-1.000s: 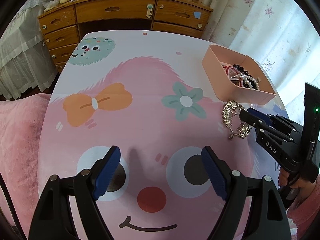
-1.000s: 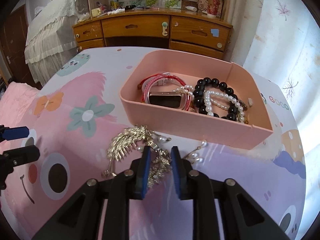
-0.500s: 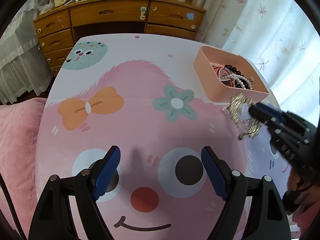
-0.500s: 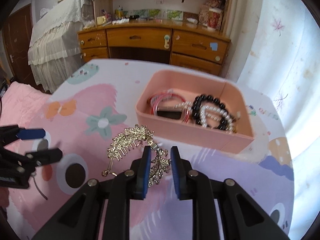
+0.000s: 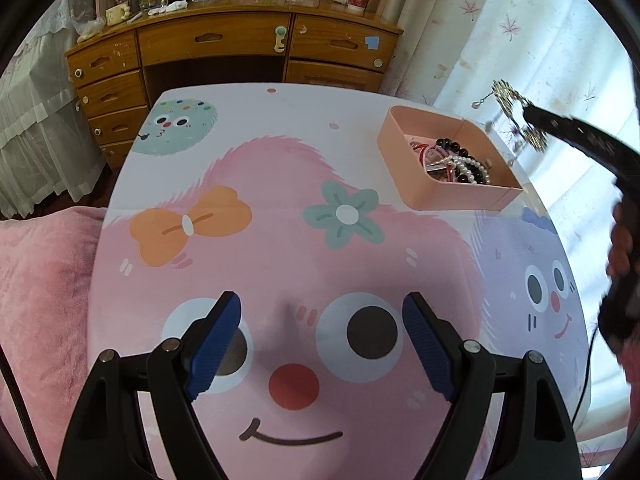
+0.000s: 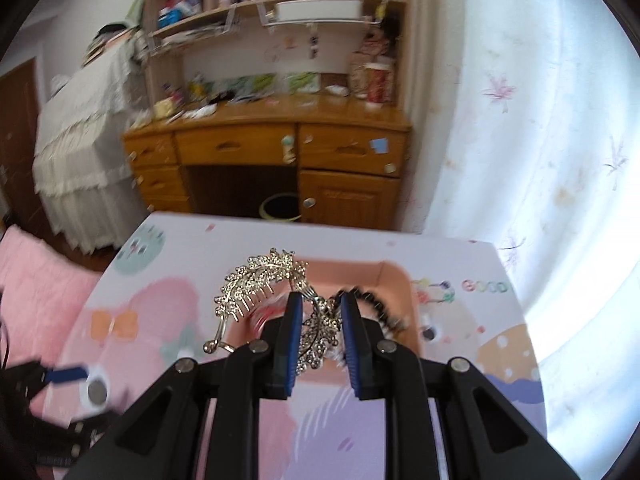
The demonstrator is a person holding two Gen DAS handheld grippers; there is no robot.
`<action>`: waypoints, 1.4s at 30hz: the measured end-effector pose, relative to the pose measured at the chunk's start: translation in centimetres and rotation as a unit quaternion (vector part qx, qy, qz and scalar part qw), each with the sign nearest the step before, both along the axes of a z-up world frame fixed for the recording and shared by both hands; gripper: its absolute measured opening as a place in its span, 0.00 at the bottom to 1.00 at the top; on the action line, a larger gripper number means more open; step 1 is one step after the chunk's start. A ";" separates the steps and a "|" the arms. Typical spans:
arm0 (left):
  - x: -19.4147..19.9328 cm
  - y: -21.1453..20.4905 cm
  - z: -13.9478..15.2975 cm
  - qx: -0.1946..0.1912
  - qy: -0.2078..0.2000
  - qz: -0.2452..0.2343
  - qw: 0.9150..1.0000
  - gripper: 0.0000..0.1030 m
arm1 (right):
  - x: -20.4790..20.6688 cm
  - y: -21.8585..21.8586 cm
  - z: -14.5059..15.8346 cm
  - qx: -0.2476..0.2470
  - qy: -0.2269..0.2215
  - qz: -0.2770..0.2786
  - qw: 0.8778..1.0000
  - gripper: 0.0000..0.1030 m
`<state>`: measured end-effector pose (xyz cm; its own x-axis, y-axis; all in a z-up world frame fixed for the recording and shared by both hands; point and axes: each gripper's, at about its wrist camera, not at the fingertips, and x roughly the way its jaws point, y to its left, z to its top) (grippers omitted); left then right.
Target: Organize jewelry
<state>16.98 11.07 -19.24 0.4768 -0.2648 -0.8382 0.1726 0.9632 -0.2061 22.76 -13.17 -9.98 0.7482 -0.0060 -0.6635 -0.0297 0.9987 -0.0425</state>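
My right gripper (image 6: 319, 304) is shut on a gold rhinestone hair comb (image 6: 260, 284) and holds it in the air above the pink tray (image 6: 394, 276). In the left wrist view the comb (image 5: 516, 116) hangs from the right gripper (image 5: 530, 116) above and to the right of the tray (image 5: 404, 168), which holds red, black and pearl bracelets (image 5: 456, 162). My left gripper (image 5: 322, 336) is open and empty, low over the cartoon-print table (image 5: 280, 240) near its front.
A wooden desk with drawers (image 5: 224, 56) stands behind the table, with shelves (image 6: 280, 8) above it. A white curtain (image 5: 520, 40) hangs on the right. A pink cushion (image 5: 44, 300) lies on the left. A small bin (image 6: 280, 208) sits under the desk.
My right gripper has lifted the hair comb off the table and carried it up and over the pink tray. My left gripper has stayed open in place.
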 end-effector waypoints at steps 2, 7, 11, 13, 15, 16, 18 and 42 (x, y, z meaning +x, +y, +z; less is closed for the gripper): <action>-0.6 0.3 0.8 -0.001 -0.004 -0.002 1.000 0.79 | 0.8 -0.5 0.3 -0.007 -0.005 -0.020 1.000 0.19; -2.1 0.9 2.8 -0.004 -0.010 -0.002 1.000 0.79 | 2.0 -1.3 0.5 -0.009 0.004 -0.033 0.999 0.21; -3.6 1.2 4.3 0.007 -0.003 0.004 1.000 0.79 | 1.1 -1.5 1.1 -0.013 0.043 -0.036 0.998 0.26; -4.7 1.2 5.1 0.014 -0.004 0.013 1.000 0.79 | -0.9 -1.6 1.5 0.004 0.053 -0.024 0.998 0.35; -5.8 1.2 6.0 0.024 -0.004 0.024 0.999 0.79 | -3.3 -1.6 1.3 0.021 0.066 -0.019 0.997 0.45; -6.3 1.0 6.3 0.032 -0.002 0.029 0.999 0.80 | -4.5 -1.6 1.0 0.029 0.074 -0.016 0.997 0.49; -7.2 0.5 6.6 0.052 0.010 0.038 0.998 0.80 | -7.4 -1.4 0.2 0.041 0.099 -0.006 0.994 0.50; -21.6 -10.7 16.4 0.073 -0.016 0.056 0.996 0.98 | -30.9 -5.9 6.5 0.179 0.165 -0.005 0.970 0.87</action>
<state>-4.59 0.34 -2.81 0.5239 -0.0858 -0.8474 0.0672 0.9960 -0.0593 -8.13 -19.03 -3.48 0.4951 0.2623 -0.8283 0.0280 0.9480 0.3170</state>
